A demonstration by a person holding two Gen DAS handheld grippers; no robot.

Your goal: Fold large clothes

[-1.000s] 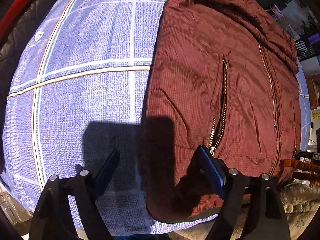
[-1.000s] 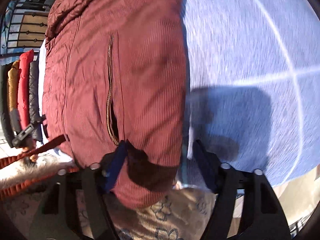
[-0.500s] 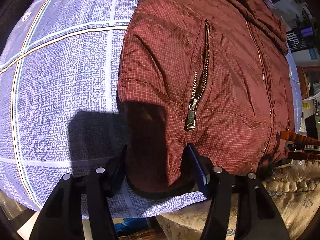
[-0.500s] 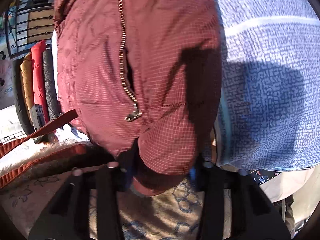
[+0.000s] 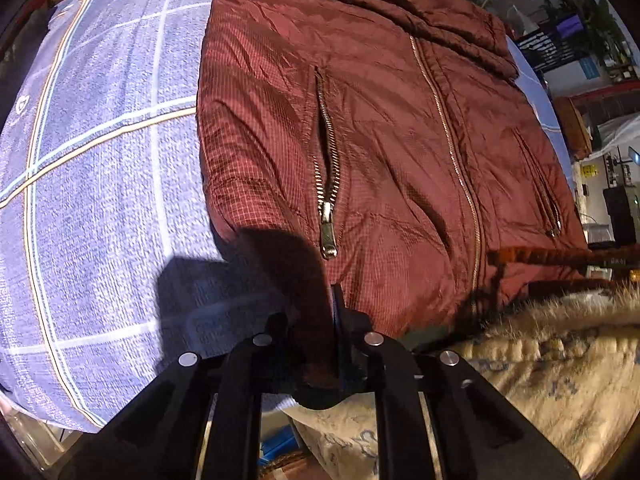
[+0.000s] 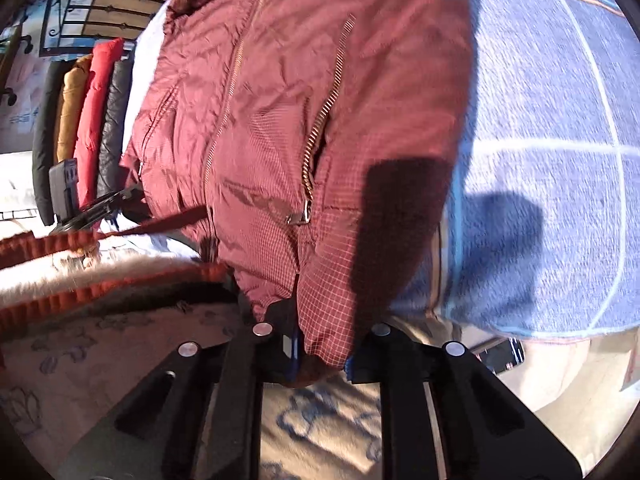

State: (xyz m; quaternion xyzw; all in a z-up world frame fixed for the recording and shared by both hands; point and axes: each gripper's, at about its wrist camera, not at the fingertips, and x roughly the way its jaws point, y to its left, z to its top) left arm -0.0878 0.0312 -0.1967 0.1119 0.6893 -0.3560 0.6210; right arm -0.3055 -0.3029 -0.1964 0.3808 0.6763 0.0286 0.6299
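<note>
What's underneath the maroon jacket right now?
The maroon jacket lies on a blue plaid sheet, which shows beside it. At its near hem, patterned beige bedding appears below. Whatever lies directly beneath the jacket's middle is covered.

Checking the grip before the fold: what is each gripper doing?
Left gripper: just closed on the maroon jacket hem.
Right gripper: just closed on the hem too.

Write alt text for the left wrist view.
The left gripper is shut on the bottom hem of a maroon jacket lying front-up on a blue checked sheet, just below its open pocket zipper.
</note>
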